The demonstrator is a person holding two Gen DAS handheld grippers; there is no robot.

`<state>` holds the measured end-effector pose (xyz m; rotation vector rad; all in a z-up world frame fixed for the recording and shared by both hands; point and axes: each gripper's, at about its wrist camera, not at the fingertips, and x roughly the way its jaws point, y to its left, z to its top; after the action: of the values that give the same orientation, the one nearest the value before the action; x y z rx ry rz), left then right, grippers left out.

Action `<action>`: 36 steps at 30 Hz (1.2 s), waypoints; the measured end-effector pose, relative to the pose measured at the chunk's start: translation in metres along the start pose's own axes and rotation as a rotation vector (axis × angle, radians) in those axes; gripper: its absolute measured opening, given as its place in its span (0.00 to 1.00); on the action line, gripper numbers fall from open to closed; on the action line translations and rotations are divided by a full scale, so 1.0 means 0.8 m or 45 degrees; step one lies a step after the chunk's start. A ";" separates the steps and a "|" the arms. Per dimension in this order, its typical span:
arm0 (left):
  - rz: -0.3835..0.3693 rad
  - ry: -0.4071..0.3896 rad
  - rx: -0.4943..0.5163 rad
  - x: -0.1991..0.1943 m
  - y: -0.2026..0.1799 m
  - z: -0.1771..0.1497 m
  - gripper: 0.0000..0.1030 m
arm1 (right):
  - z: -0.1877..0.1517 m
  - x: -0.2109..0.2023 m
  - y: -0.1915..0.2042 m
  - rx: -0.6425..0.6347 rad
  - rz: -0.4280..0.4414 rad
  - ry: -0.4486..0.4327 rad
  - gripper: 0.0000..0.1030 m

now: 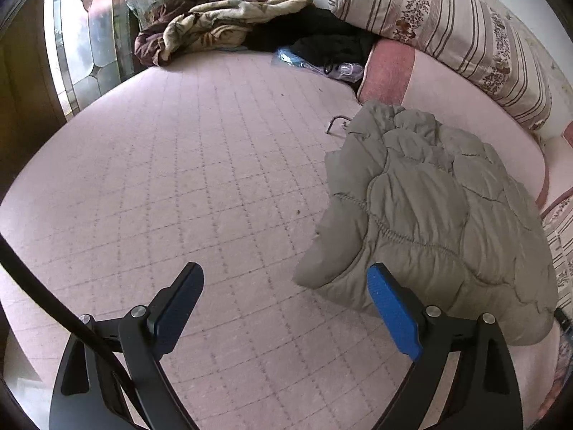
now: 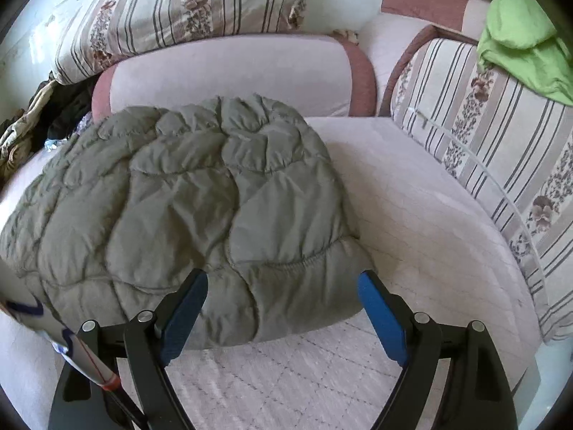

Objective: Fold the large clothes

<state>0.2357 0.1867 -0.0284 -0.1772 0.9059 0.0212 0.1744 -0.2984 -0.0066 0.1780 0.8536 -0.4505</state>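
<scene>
You have no readable text, label, brand, number or sign in either wrist view. The dark blue marks on the white object at the lower left of your right wrist view are too cut off to read.

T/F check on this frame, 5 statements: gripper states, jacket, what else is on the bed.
1. The left gripper is open and holds nothing. True.
2. The right gripper is shut on the quilted jacket. False: its jaws stand open, with the jacket's near edge between them.
3. The jacket is bright green. False: it is grey-olive; the green cloth lies on a striped cushion.
4. A crumpled brown and beige blanket lies at the far end of the bed. True.
5. The jacket hangs on a hanger. False: it lies on the bed.
</scene>
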 end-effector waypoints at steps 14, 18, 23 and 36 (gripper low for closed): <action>-0.035 0.001 -0.002 -0.001 0.016 0.000 0.90 | 0.055 -0.008 0.206 -0.133 0.192 -0.063 0.87; -0.043 -0.010 0.010 -0.003 0.015 0.003 0.90 | 0.067 0.016 0.267 -0.208 0.194 -0.048 0.87; -0.063 -0.019 0.004 -0.006 0.017 0.006 0.90 | 0.042 0.065 0.306 -0.301 0.143 0.072 0.92; -0.038 -0.124 0.031 -0.033 0.004 0.006 0.90 | 0.035 0.018 0.261 -0.313 0.301 0.054 0.92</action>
<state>0.2224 0.1922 -0.0052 -0.1657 0.8059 -0.0087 0.2960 -0.1255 -0.0048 0.0603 0.9096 -0.1187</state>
